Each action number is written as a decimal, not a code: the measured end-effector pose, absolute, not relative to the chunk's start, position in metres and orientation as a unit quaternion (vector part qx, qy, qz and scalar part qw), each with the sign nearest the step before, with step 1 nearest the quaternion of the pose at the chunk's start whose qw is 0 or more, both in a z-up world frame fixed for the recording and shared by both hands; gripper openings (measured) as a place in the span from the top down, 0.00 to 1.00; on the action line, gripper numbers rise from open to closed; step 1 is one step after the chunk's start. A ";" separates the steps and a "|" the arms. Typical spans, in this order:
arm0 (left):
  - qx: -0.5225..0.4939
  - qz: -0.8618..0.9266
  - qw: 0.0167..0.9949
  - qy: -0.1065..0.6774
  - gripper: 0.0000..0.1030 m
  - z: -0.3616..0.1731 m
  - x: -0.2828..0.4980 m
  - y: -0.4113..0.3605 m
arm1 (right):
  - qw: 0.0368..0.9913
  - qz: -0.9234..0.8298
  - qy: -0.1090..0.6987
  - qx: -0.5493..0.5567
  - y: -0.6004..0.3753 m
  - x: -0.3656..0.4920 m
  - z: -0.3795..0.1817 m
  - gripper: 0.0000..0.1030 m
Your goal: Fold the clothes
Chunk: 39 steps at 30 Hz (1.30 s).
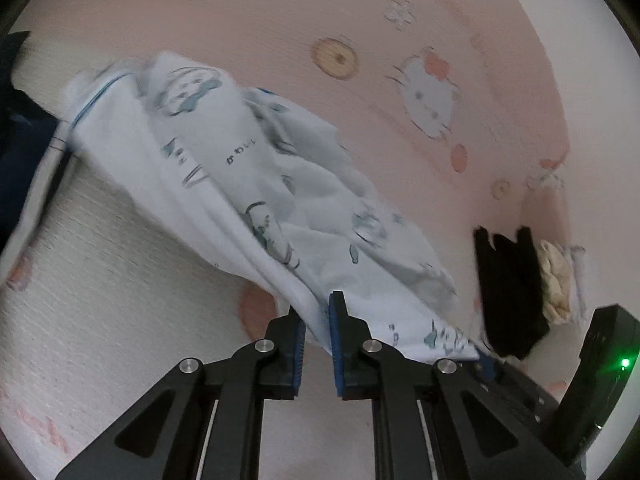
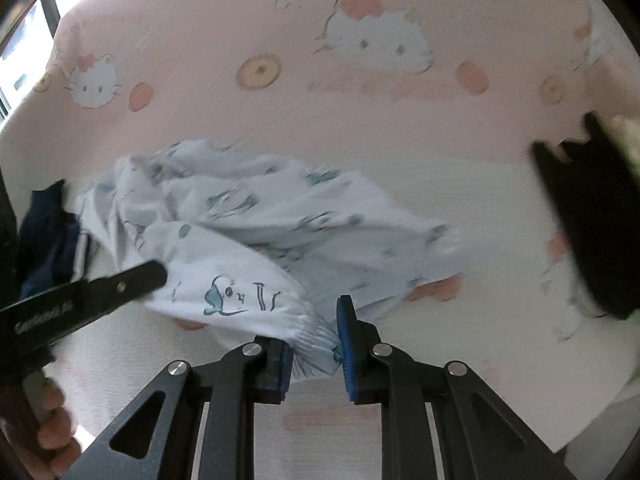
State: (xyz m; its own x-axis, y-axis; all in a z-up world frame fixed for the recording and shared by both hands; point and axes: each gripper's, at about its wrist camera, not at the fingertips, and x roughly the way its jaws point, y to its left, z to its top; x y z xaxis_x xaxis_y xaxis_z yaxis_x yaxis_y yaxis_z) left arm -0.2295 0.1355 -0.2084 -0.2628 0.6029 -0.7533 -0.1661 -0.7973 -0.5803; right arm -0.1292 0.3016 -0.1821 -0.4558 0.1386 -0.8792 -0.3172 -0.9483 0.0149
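A pale blue printed garment [image 1: 248, 184] lies stretched and crumpled over a pink cartoon-print bedsheet [image 1: 280, 12]. My left gripper [image 1: 317, 340] has its blue-padded fingers closed on a fold of the garment's edge. In the right wrist view the same garment [image 2: 256, 220] spreads across the sheet [image 2: 360, 140], and my right gripper [image 2: 316, 344] is shut on its ribbed cuff [image 2: 316, 344]. The left gripper's black body [image 2: 80, 300] crosses that view at the left, over the sleeve.
A black garment [image 1: 508, 292] and a cream cloth [image 1: 556, 284] lie at the right; the black one also shows in the right wrist view [image 2: 592, 208]. Dark blue clothing [image 2: 44, 236] sits at the left. A window [image 2: 24, 40] is at top left.
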 end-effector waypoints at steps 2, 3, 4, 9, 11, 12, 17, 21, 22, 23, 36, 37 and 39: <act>-0.551 0.770 0.263 -0.187 0.91 -0.203 -0.222 0.146 | 0.149 0.855 0.082 -0.489 0.308 -0.123 -0.177 0.83; -0.550 0.769 0.268 -0.181 0.91 -0.201 -0.220 0.151 | 0.155 0.858 0.082 -0.482 0.309 -0.122 -0.174 0.83; -0.550 0.768 0.274 -0.177 0.91 -0.199 -0.218 0.156 | 0.161 0.861 0.081 -0.475 0.309 -0.121 -0.171 0.83; -0.551 0.765 0.297 -0.151 0.91 -0.190 -0.206 0.177 | 0.184 0.873 0.058 -0.448 0.336 -0.099 -0.162 0.83; -0.555 0.769 0.287 -0.130 0.91 -0.190 -0.204 0.179 | 0.177 0.869 0.066 -0.457 0.338 -0.098 -0.163 0.83; -0.557 0.772 0.281 -0.121 0.91 -0.190 -0.202 0.179 | 0.163 0.868 0.095 -0.460 0.345 -0.096 -0.165 0.83; -0.582 0.757 0.257 -0.151 0.90 -0.190 -0.205 0.156 | 0.099 0.858 0.226 -0.450 0.362 -0.087 -0.178 0.66; -0.620 0.726 0.238 -0.177 0.79 -0.185 -0.212 0.131 | 0.096 0.851 0.304 -0.418 0.377 -0.062 -0.177 0.41; -0.623 0.725 0.232 -0.180 0.65 -0.182 -0.213 0.124 | 0.097 0.845 0.332 -0.407 0.381 -0.054 -0.178 0.41; -0.621 0.728 0.227 -0.181 0.44 -0.178 -0.214 0.117 | 0.096 0.838 0.366 -0.392 0.385 -0.045 -0.179 0.40; -0.629 0.660 0.165 -0.377 0.29 -0.225 -0.218 0.030 | 0.107 0.781 0.480 -0.384 0.382 -0.018 -0.204 0.35; -0.624 0.663 0.163 -0.381 0.29 -0.225 -0.220 0.029 | 0.109 0.783 0.472 -0.389 0.378 -0.020 -0.204 0.35; -0.614 0.670 0.161 -0.385 0.29 -0.224 -0.223 0.028 | 0.109 0.793 0.436 -0.410 0.366 -0.027 -0.207 0.35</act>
